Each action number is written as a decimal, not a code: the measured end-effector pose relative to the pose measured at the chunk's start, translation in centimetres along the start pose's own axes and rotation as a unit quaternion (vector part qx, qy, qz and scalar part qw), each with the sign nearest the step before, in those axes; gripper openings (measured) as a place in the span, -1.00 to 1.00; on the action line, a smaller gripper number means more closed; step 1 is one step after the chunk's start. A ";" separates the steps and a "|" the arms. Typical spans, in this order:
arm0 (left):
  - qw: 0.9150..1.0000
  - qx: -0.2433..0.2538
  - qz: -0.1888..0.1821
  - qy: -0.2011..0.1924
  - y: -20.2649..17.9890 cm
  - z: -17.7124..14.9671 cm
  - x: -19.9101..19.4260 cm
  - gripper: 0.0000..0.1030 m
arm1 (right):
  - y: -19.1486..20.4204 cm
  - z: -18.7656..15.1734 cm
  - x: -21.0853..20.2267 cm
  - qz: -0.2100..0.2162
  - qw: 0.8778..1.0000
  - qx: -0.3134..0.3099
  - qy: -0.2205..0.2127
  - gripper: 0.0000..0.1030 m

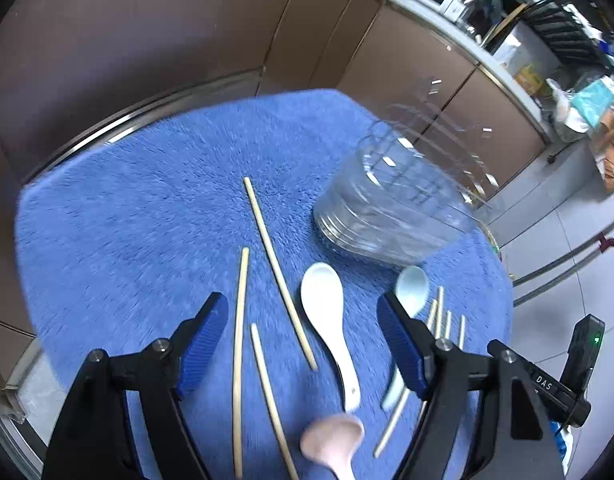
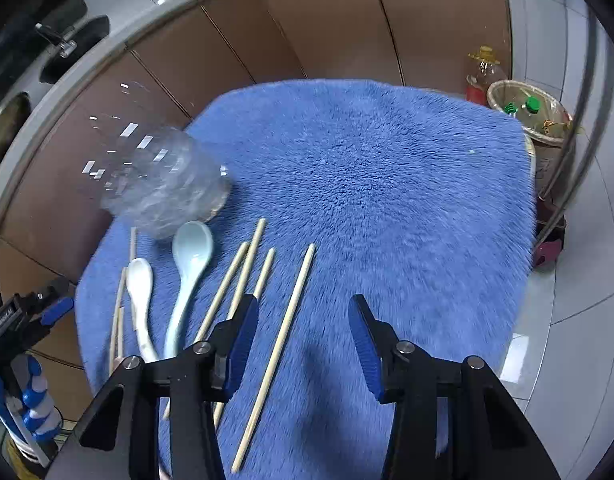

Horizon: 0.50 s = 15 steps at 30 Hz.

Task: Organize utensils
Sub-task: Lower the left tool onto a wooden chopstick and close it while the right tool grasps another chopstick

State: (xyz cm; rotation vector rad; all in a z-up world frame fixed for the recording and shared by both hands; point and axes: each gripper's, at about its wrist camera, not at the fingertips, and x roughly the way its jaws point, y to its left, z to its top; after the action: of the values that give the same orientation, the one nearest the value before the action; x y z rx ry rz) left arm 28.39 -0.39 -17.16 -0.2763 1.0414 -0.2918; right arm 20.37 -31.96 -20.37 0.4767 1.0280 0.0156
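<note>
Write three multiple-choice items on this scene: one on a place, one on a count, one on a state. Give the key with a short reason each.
1. Where does the clear jar stand relative to the spoons?
A. beyond their bowls
B. on top of them
C. off the mat

2. How many spoons lie on the blue mat in the left wrist view?
A. one
B. three
C. five

3. What is between the fingers of the right tool?
A. a spoon
B. the jar
C. one chopstick, ungripped

Key: A, the jar sits past the spoon bowls; B, white, pale blue and pink; C, the pads stand clear of the stick.
</note>
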 end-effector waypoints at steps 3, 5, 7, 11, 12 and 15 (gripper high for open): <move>1.000 -0.008 -0.003 0.027 0.5 1.8 2.5 0.30 | -0.1 1.5 2.0 -0.006 1.000 -0.004 0.022 -0.28; 0.999 -0.012 0.000 0.039 0.7 2.6 3.8 0.26 | -0.3 2.1 3.0 -0.011 0.999 -0.007 0.033 -0.34; 0.998 -0.014 0.007 0.053 1.0 3.5 5.3 0.23 | -0.3 2.4 4.1 -0.022 0.999 -0.013 0.046 -0.41; 0.996 -0.020 0.017 0.083 1.7 4.6 7.4 -0.08 | 0.3 2.8 5.5 -0.043 0.997 -0.036 0.055 -0.57; 0.996 -0.022 0.021 0.089 1.9 4.8 7.7 -0.12 | 0.4 2.8 5.6 -0.046 0.997 -0.040 0.056 -0.59; 0.994 -0.024 0.035 0.103 2.5 5.0 8.7 -0.21 | 0.7 2.8 6.1 -0.057 0.995 -0.056 0.060 -0.73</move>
State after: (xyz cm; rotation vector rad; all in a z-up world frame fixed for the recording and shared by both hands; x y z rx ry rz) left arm 37.13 -0.84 -22.69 -0.2558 1.2605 -0.2362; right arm 26.01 -30.96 -23.93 0.3172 1.1639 0.0013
